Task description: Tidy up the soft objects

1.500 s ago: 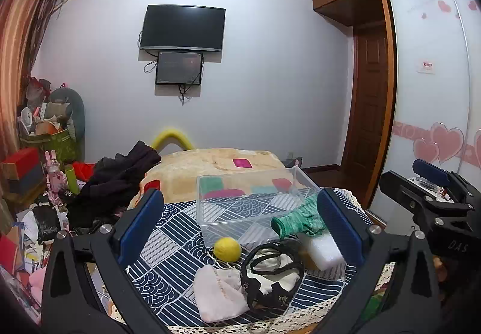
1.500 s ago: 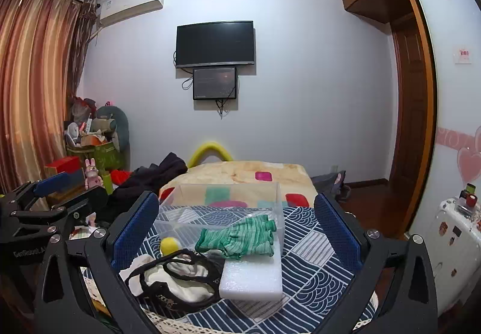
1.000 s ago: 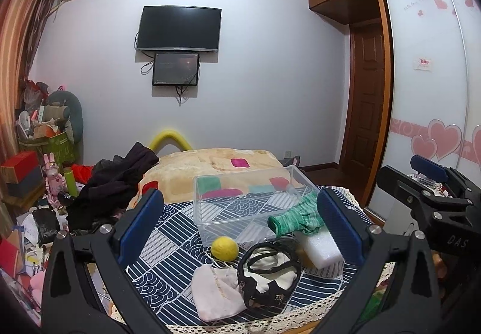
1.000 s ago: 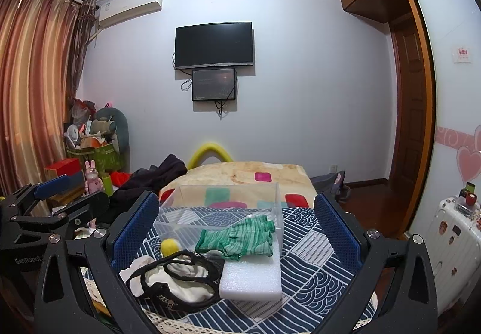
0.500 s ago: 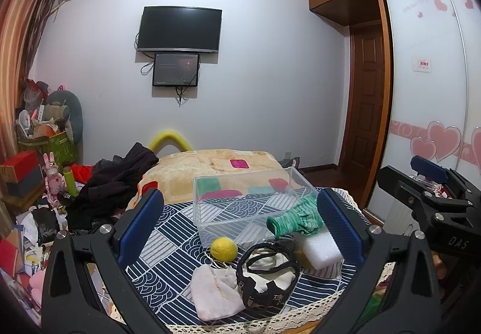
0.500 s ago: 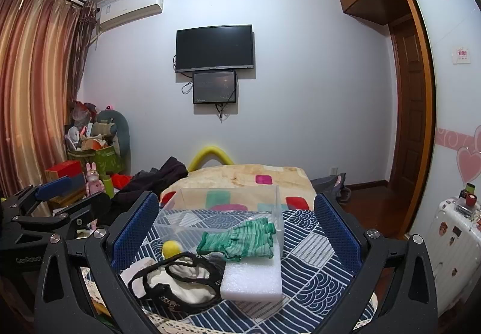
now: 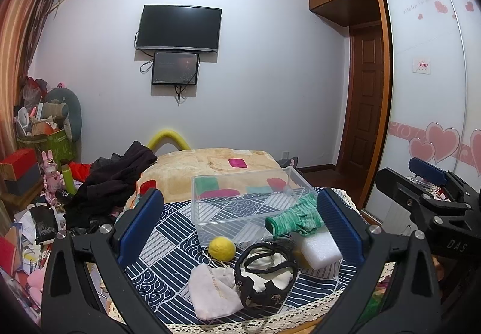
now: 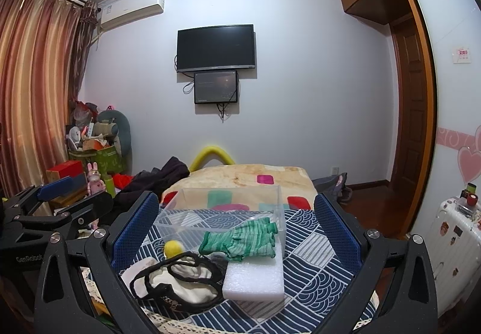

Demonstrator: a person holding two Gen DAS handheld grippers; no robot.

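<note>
On a blue patterned tablecloth (image 7: 162, 246) lie a yellow felt ball (image 7: 222, 248), a pale pink cloth pouch (image 7: 215, 292), a black-trimmed cream garment (image 7: 266, 273), a white foam block (image 7: 318, 251) and green striped gloves (image 7: 293, 218). A clear plastic box (image 7: 249, 198) stands behind them, empty. My left gripper (image 7: 240, 225) is open above the near table edge. My right gripper (image 8: 236, 231) is open, with the gloves (image 8: 240, 239), the foam block (image 8: 255, 276) and the garment (image 8: 177, 279) ahead of it. The box (image 8: 222, 213) also shows there.
A bed with a beige blanket (image 7: 210, 165) lies behind the table, dark clothes (image 7: 117, 174) piled on its left. Clutter and boxes (image 7: 27, 171) fill the left floor. A white suitcase (image 8: 451, 231) stands at the right. The other gripper (image 7: 433, 198) shows at right.
Both views have shifted only slightly. The objects on the table have not moved and both grippers stay open.
</note>
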